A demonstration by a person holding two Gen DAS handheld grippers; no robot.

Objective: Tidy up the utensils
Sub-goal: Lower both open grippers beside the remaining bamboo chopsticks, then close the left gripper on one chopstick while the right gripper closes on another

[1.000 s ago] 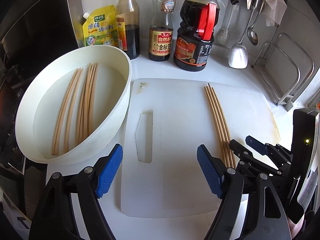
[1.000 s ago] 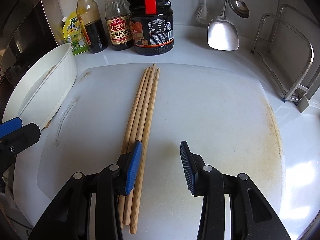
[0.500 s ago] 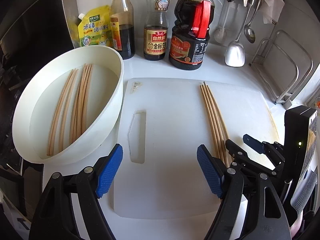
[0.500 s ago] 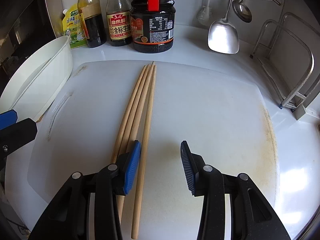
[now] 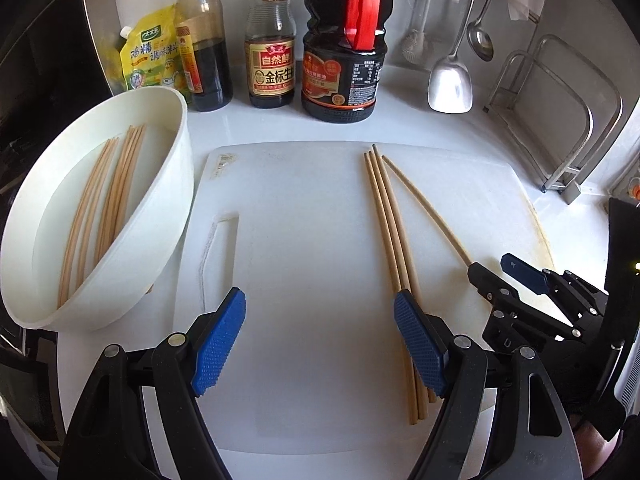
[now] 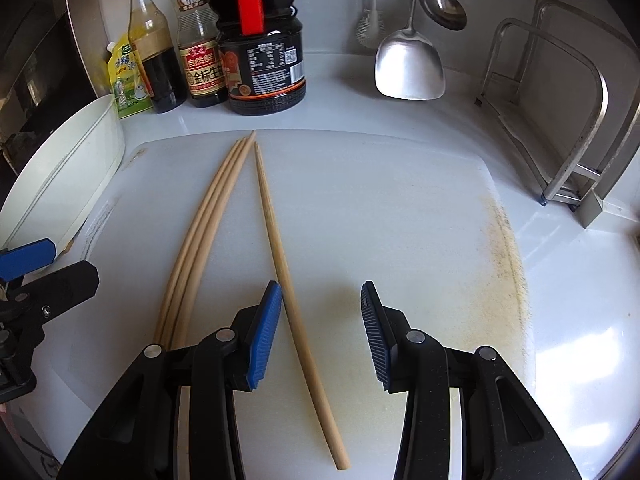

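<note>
Now right tongs (image 6: 320, 336) straddle one chopstick (image 6: 280, 264) (untouched).

We see three sauce bottles (image 5: 272, 44) in row at counter's 12 o'clock edge, yellow seasoning pouch (image 5: 150, 58) at their 9 o'clock. Steel spatula (image 6: 408, 64) and ladle (image 6: 442, 4) hang at 1 o'clock. We note bent-wire metal rack (image 6: 560, 120) at 3 o'clock, standing on white counter (image 6: 580, 300).

White countertop (image 6: 580, 280), sauce bottles (image 5: 270, 40), metal rack (image 6: 560, 120), bright glare
</note>
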